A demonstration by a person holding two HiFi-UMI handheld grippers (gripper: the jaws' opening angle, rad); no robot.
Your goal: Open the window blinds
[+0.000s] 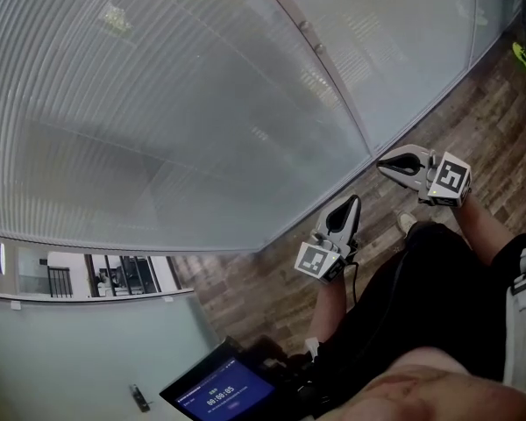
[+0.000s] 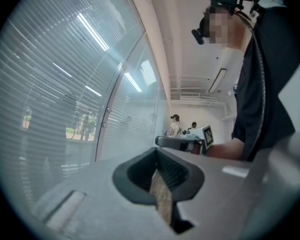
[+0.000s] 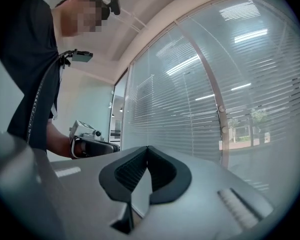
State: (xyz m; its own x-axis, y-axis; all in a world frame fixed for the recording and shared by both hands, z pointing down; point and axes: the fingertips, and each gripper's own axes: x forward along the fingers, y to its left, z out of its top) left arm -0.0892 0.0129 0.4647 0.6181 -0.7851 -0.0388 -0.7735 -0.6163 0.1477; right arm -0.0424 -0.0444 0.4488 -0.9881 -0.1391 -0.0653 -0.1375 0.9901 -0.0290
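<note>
Closed slatted blinds [image 1: 158, 103] cover the big window panes, with a metal post [image 1: 333, 77] between two panes. The blinds fill the left of the left gripper view [image 2: 65, 84] and the right of the right gripper view [image 3: 190, 99]. My left gripper [image 1: 354, 200] is held low beside the blinds with its jaws together and nothing between them [image 2: 157, 151]. My right gripper [image 1: 381, 163] is just to its right, pointing at the blinds' lower edge, also shut and empty [image 3: 147, 149]. Neither touches the blinds. No cord or wand shows.
Wood floor [image 1: 473, 121] runs along the foot of the window. A dark device with a blue screen [image 1: 219, 393] hangs at my waist. Below the blinds at the left, a strip of bare glass [image 1: 96, 274] shows outdoors. Two people [image 2: 175, 125] stand far down the room.
</note>
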